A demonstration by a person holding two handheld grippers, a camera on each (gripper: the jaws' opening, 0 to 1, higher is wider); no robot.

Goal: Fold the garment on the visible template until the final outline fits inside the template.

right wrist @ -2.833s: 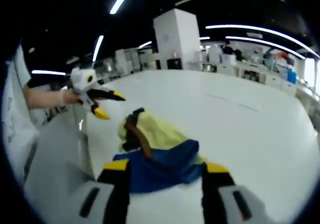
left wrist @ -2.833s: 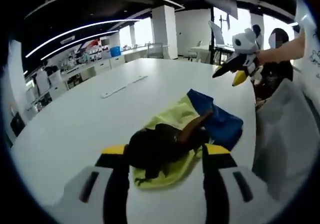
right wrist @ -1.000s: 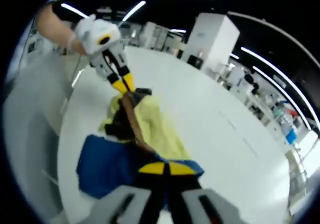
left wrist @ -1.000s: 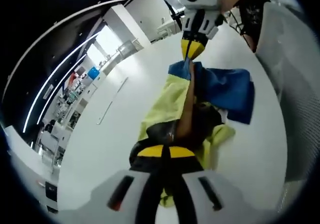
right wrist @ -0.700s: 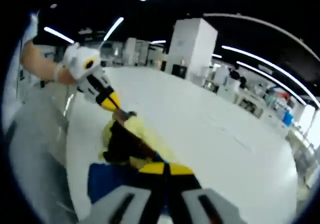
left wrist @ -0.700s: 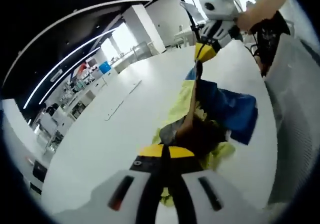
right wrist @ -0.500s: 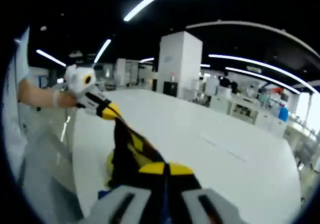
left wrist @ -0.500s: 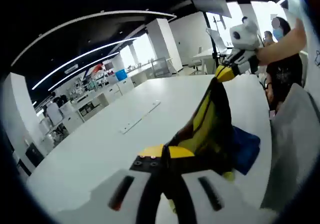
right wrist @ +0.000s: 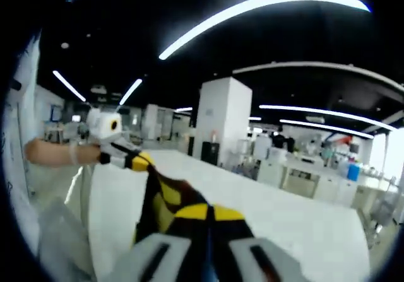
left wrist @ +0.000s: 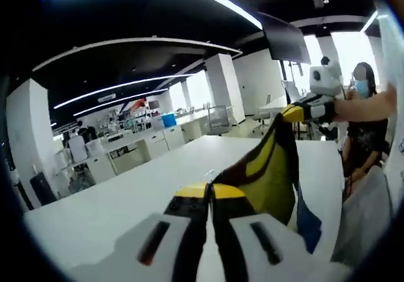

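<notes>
Garment (left wrist: 268, 168): yellow, black and blue cloth, held up off the white table (left wrist: 113, 200), stretched between the two grippers.

Left gripper (left wrist: 209, 190): jaws pressed together, yellow tips pinching one edge of the garment at the bottom of the left gripper view. In the right gripper view the same tool (right wrist: 136, 161) enters from the left, white body with yellow-tipped black jaws, a person's forearm (right wrist: 53, 151) behind it, clamped on the far end of the cloth.

Right gripper (right wrist: 207, 212): jaws pressed together, yellow tips pinching the near edge of the garment (right wrist: 161, 203). In the left gripper view it (left wrist: 297, 110) comes in from the right, gripping the upper corner of the cloth.

Containers: a blue bin (left wrist: 168, 119) stands on a far counter in the left gripper view; its contents cannot be made out. A small blue object (right wrist: 353, 170) on a far counter in the right gripper view is too small to identify.

Left gripper view, particular: blue part of the garment (left wrist: 308, 222) hanging below the yellow; a seated person (left wrist: 361, 130) in dark clothes beyond the table; a dark screen (left wrist: 285, 39) overhead; bright windows.

Right gripper view, particular: a white square pillar (right wrist: 222, 121); white table surface (right wrist: 297, 222) reaching to the right; ceiling light strips.
</notes>
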